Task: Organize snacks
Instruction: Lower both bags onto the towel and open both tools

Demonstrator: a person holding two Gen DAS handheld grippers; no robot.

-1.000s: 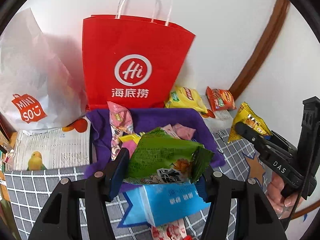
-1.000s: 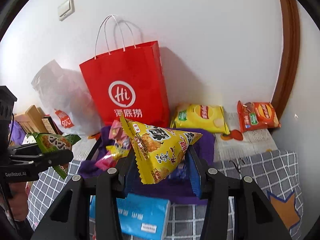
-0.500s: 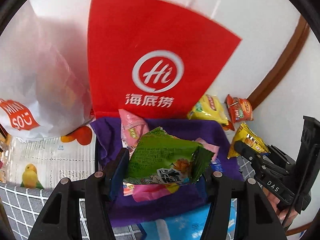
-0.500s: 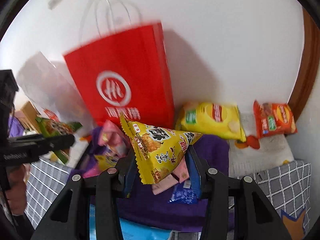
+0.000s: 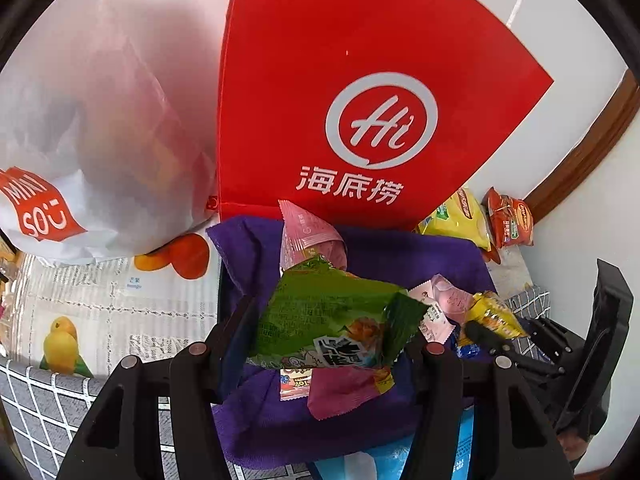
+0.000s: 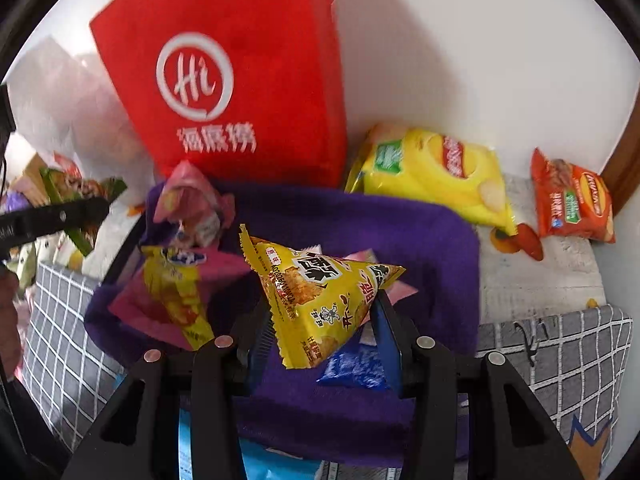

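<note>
Both snack packs now hang over the purple cloth-lined basket.
The left gripper still squeezes the crinkly green snack packet; the right gripper still squeezes the yellow triangle snack packet, closer to the red paper bag.

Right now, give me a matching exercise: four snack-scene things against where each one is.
Things:
1. green packet
2. yellow triangle packet
3. orange chip bag
4. red bag

Places:
A. standing against the wall
B. in the right claw
C. lying far right by the wood trim
D. in the left claw

Pairs: 1-D, 2-B, 3-C, 4-A
</note>
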